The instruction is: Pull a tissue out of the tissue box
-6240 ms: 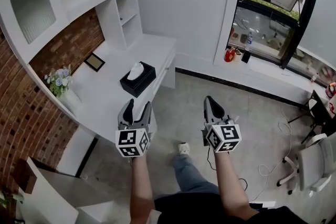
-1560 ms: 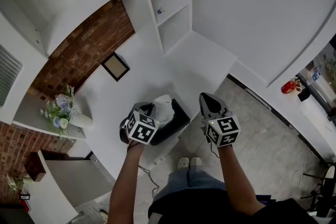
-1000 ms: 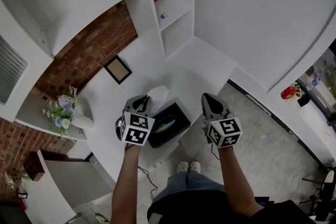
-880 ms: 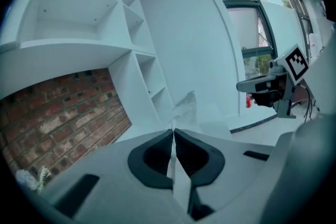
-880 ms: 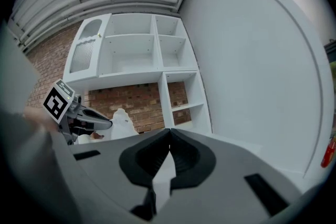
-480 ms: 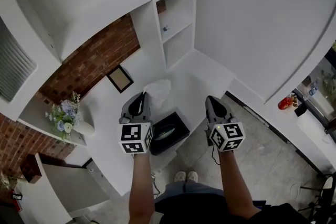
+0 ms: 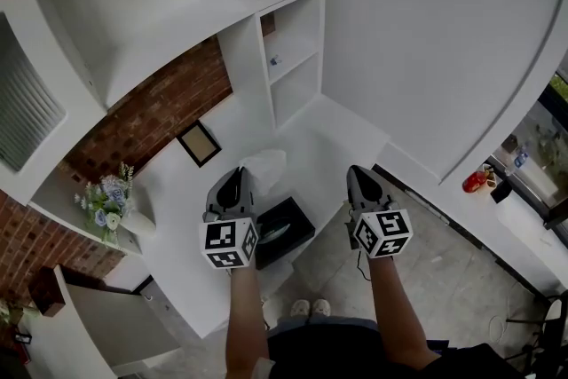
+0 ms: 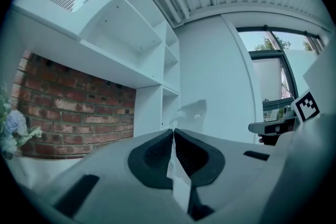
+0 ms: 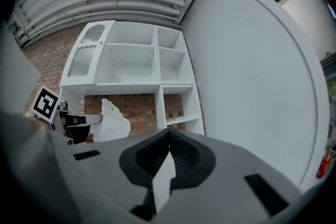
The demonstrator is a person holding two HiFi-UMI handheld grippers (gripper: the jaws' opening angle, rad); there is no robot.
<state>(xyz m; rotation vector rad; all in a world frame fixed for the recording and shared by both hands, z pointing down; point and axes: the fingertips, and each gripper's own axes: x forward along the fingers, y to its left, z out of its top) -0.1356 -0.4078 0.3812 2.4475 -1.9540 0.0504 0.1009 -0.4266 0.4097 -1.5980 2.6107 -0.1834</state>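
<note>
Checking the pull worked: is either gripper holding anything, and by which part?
The left gripper pinches the tissue by one edge, free of the tissue box. The right gripper holds nothing.

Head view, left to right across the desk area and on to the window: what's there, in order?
flower bouquet → picture frame → left gripper, shut on the tissue → black tissue box → right gripper → red object on the window ledge
</note>
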